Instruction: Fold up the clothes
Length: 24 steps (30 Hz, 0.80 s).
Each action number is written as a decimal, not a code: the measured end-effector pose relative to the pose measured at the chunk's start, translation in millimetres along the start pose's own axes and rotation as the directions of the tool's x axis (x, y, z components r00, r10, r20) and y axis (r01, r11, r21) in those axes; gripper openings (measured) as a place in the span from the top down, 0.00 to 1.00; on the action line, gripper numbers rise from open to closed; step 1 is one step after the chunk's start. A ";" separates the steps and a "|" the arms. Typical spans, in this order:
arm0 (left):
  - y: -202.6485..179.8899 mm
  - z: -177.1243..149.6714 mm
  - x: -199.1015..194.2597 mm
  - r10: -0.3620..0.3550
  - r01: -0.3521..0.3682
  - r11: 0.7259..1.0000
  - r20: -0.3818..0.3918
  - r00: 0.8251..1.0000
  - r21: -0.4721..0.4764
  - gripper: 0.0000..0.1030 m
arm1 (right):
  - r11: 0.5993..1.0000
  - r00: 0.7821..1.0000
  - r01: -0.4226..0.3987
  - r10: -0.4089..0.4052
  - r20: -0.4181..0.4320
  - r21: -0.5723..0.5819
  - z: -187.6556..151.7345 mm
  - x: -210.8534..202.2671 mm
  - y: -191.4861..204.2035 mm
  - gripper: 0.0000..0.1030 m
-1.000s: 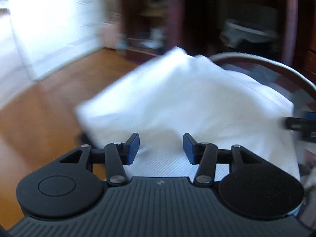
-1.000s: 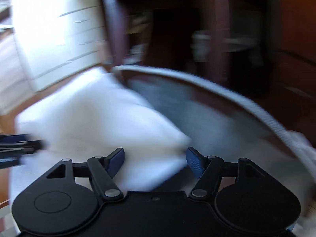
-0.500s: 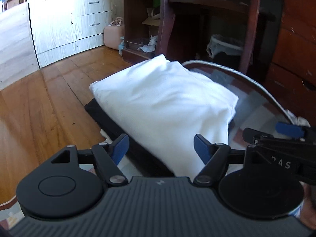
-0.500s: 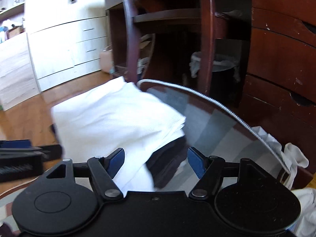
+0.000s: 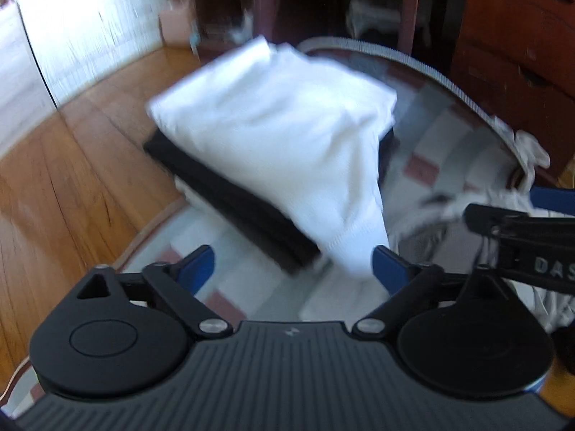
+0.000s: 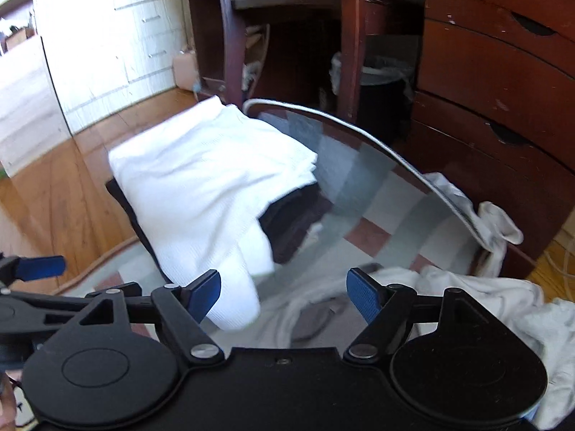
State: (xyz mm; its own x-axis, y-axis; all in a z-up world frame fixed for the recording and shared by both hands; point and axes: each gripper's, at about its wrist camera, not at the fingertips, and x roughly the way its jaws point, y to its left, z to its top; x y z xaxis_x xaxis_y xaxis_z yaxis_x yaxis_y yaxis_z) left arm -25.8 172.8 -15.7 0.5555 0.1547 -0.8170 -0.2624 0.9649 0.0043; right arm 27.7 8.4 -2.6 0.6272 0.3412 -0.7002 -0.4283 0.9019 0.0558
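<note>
Left wrist view: left hand-held gripper (image 5: 293, 269) opening wide, empty, white folded garment (image 5: 273, 125) just ahead, untouched.

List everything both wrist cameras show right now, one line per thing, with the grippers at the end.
Folded white garment: one, white, on top of the stack at the rug's far left edge, a corner hanging down toward the cameras.
Dark folded garment: at least one, black, under the white one.
Unfolded clothes: a loose pile, white, on the rug's right side.
Rug: one, grey, white and red checks, on the floor.
Wooden floor: brown, left of the rug.
Dresser: one, dark red-brown, far right.
Bin: one, dark, behind the rug.
Cabinet: one, white, far left.
Left gripper: black with blue pads, jaws opening, gripping nothing.
Right gripper: same colours, jaws opening, gripping nothing.
</note>
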 end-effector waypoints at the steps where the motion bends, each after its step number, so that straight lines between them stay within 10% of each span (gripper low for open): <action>1: -1.2 4.1 0.7 0.008 -0.008 1.000 -0.027 1.000 -0.002 0.03 | 1.000 1.000 0.010 -0.010 0.006 0.014 -1.8 -3.4 -2.4 0.20; 11: -44.9 -24.4 -27.4 0.123 -0.132 0.975 0.056 0.991 0.178 0.02 | 0.997 0.999 0.052 -0.052 0.000 0.050 -14.9 -28.0 -17.9 0.13; 24: -37.9 -41.1 -22.3 0.108 -0.107 0.994 -0.028 0.994 0.022 0.02 | 1.000 0.999 0.022 -0.022 -0.033 -0.004 -34.0 -33.8 -5.7 0.13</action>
State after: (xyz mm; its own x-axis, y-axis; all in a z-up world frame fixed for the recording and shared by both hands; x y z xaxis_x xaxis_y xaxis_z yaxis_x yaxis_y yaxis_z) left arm -60.7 124.0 -21.4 0.5020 0.2519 -0.8274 -0.3030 0.9472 0.1046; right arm -13.2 -17.3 -3.5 0.6146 0.3124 -0.7243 -0.4174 0.9079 0.0374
